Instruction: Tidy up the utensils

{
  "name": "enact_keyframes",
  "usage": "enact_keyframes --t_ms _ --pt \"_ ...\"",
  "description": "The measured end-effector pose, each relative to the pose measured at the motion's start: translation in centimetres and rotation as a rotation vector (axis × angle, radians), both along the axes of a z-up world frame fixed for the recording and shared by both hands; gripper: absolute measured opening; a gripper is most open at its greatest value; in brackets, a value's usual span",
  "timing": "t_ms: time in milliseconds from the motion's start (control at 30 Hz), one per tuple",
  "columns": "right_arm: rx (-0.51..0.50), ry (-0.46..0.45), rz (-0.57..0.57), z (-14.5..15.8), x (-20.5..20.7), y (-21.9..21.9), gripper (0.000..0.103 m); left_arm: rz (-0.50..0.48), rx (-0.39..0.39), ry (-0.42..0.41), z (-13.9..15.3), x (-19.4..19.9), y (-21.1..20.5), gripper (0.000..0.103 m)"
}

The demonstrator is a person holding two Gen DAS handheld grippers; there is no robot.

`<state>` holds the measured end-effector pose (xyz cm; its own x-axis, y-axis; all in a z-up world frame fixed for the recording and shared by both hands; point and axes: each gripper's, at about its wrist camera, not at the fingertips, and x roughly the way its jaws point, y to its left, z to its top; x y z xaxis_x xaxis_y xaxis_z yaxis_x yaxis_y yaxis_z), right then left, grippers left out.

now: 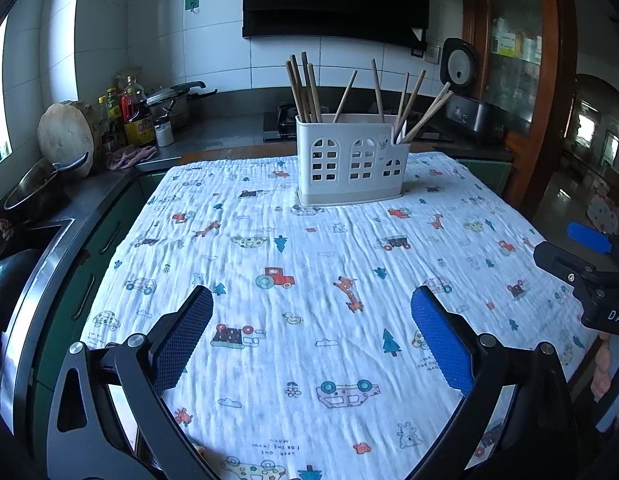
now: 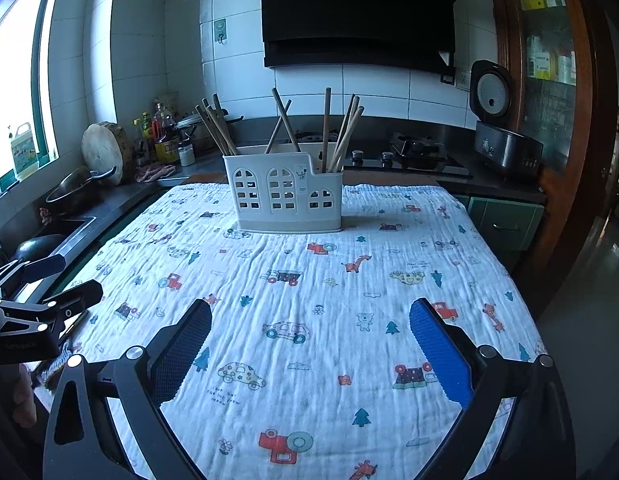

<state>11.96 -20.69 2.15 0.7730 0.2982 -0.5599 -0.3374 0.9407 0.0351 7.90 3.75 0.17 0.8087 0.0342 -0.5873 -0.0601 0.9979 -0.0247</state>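
A white utensil holder (image 1: 351,160) (image 2: 284,196) with window-shaped cutouts stands at the far middle of the table. Several wooden chopsticks (image 1: 305,88) (image 2: 341,136) stick up from its compartments, leaning different ways. My left gripper (image 1: 311,300) hovers open over the near part of the patterned cloth, nothing between its blue pads. My right gripper (image 2: 309,312) is also open and empty above the cloth's near side. Each gripper shows at the edge of the other's view: the right gripper (image 1: 581,252) and the left gripper (image 2: 49,280). No loose utensil lies on the cloth.
The table carries a white cloth (image 1: 309,248) printed with cars and giraffes. Behind it run a dark counter with bottles (image 1: 133,112), a round chopping block (image 1: 65,136), a pan (image 1: 41,184), a gas hob (image 2: 413,152) and a rice cooker (image 2: 505,144). A sink (image 2: 57,232) lies left.
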Motion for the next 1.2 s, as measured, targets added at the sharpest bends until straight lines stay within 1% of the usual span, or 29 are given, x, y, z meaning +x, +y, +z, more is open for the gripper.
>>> enact_keyframes --t_ms 433,1200 --pt "-0.002 -0.005 0.001 0.13 -0.12 -0.09 0.096 0.006 0.002 0.002 0.11 -0.06 0.04 0.098" --pt "-0.009 0.009 0.015 -0.21 -0.15 0.44 0.096 0.004 0.003 -0.021 0.81 -0.53 -0.34 0.098"
